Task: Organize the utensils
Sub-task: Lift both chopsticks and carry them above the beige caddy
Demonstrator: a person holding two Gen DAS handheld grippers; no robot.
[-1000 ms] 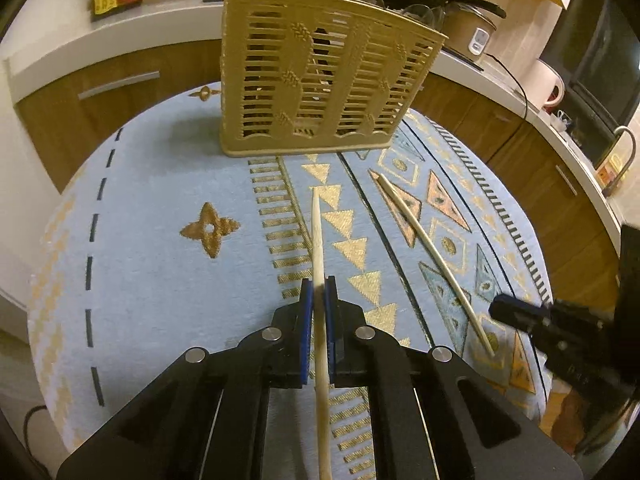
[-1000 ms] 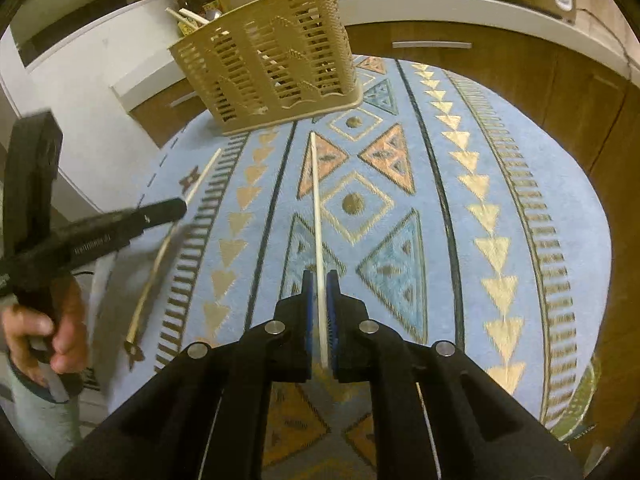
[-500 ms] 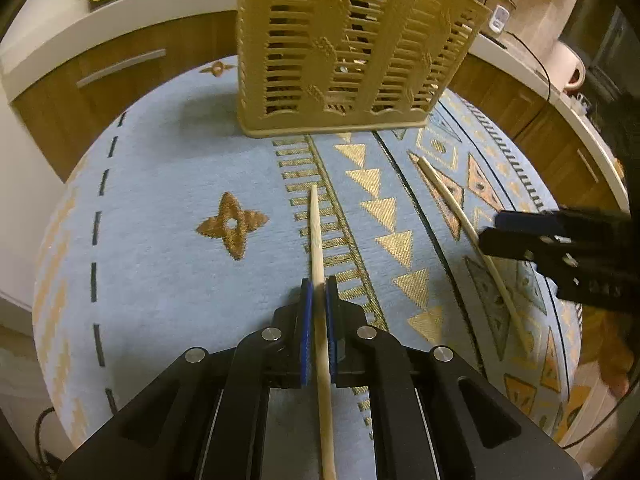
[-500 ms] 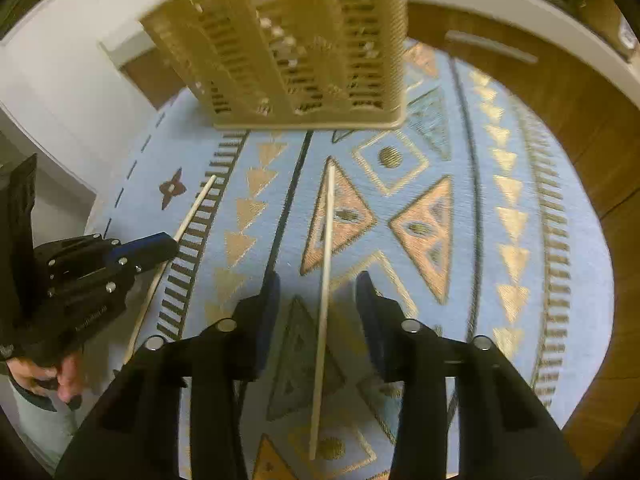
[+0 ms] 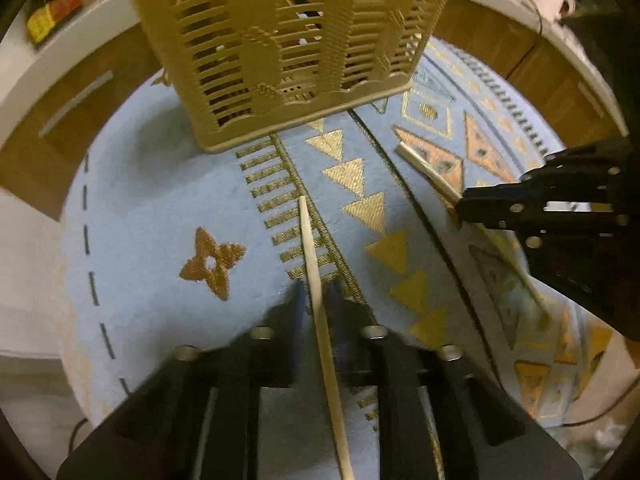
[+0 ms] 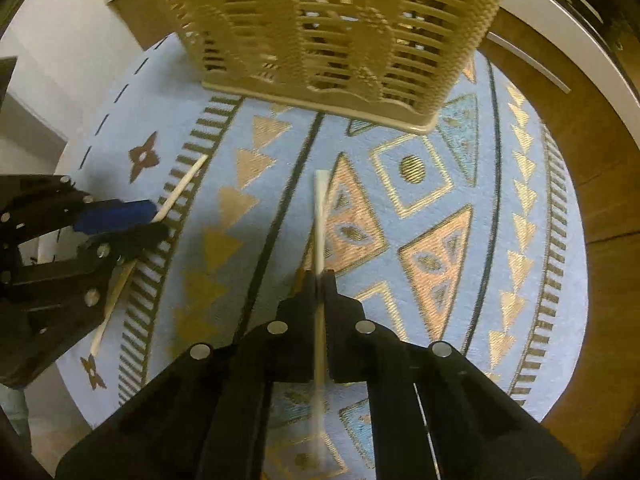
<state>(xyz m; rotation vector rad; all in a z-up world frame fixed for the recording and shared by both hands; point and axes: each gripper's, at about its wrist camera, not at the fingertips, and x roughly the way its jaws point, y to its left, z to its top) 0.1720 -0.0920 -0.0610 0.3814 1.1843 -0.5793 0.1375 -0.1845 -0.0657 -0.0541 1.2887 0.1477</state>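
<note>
Round table under a pale blue tablecloth point(image 5: 160, 208), woven with gold triangles, dashed bands, orange diamonds and a brown four-petal flower. Behind it, brown wooden cabinet fronts point(image 5: 60, 128) with slim handles, topped by a white counter point(image 5: 24, 64). On that counter, far left, a bottle with a yellow-and-red label point(image 5: 52, 12).

At the far side of the cloth, a tan slatted plastic basket point(image 5: 288, 40), upright, open-work on all visible walls, with pale sticks dimly showing through the slats.

Two plain pale wooden chopsticks, both short of the basket and well apart from each other. Left chopstick point(image 5: 312, 256) thin and tapered, tip pointing toward the basket over the dashed gold band. Right chopstick point(image 6: 320, 220) smeared by blur, square end forward over an orange triangle.

Left gripper point(image 5: 317, 300) narrow — blue pads flanking the left chopstick with what looks like a sliver of gap on either side; too blurred to tell whether clamped or merely straddling it.

Right gripper point(image 6: 319, 280) pinched tight on the right chopstick, about midway along it — stick running straight out ahead and back under the claw.
</note>
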